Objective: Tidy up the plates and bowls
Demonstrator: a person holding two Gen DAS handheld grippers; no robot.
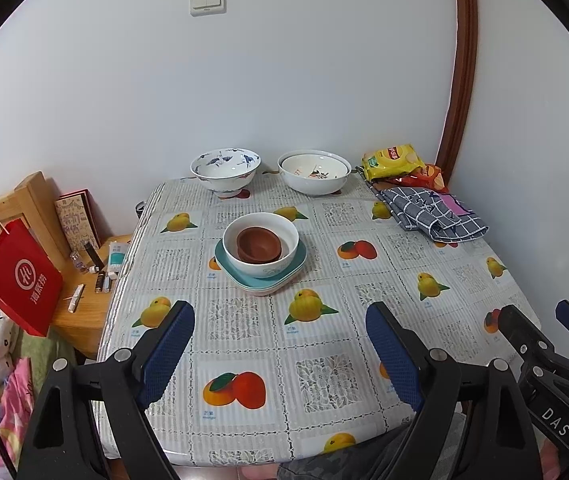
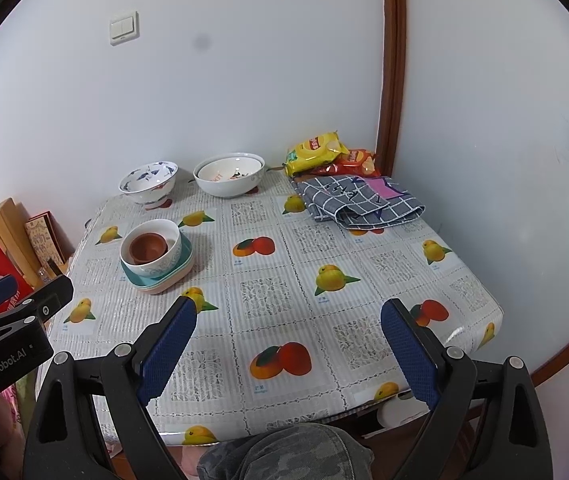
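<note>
Left wrist view: left hand-held gripper spread wide, empty, above fruit-patterned desk. Mid-desk, small brown clay bowl nested in white bowl on stacked teal square plates.

Right wrist view: right hand-held gripper likewise wide, empty. At far edge, blue-patterned white bowl beside large white bowl.

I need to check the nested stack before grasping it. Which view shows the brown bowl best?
The left wrist view: the brown bowl sits near centre, large, inside the white bowl on the teal plates. The right wrist view shows the same brown bowl smaller and off to the left.
</note>
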